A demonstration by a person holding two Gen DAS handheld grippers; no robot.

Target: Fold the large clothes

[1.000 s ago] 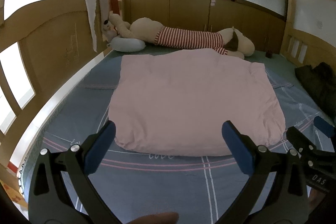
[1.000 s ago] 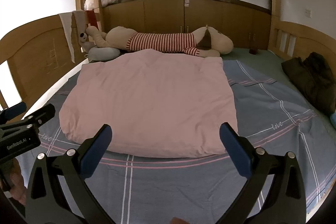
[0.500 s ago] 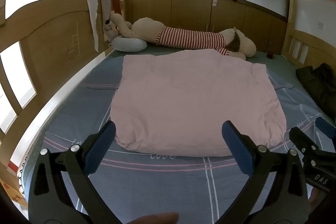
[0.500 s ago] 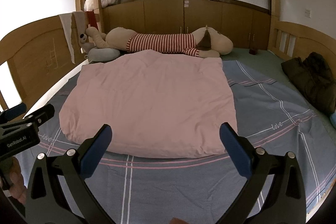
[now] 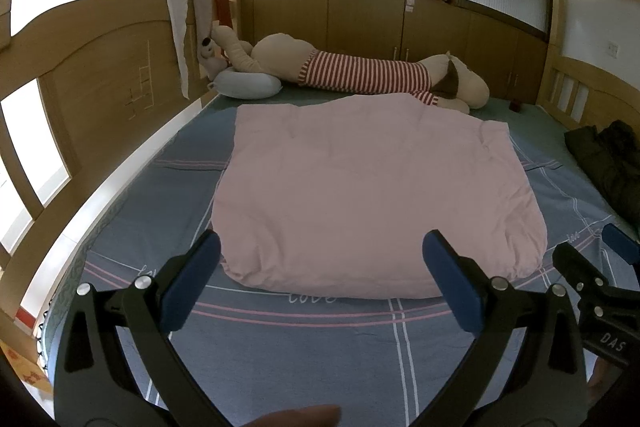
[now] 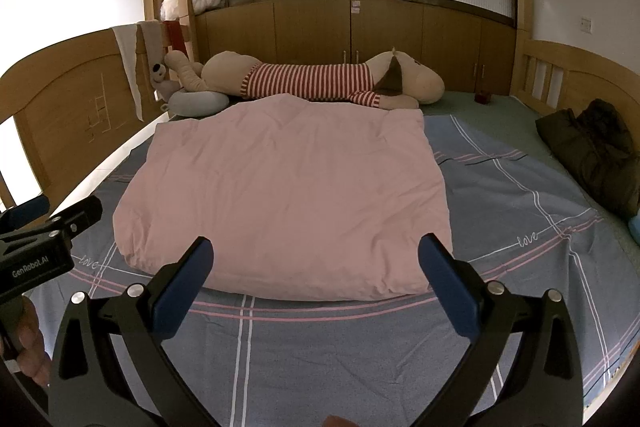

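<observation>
Both hand-held grippers, left and right, hang spread and empty above the bed's near edge. The puffy pale-pink quilt lies mid-bed; pinching only its top layer risks a lopsided, slipping fold.

- A pink quilt lies flat on the bed, folded into a rough rectangle (puffy, lightly wrinkled).
- Its near edge is rounded; its far edge touches the striped plush toy.
</observation>
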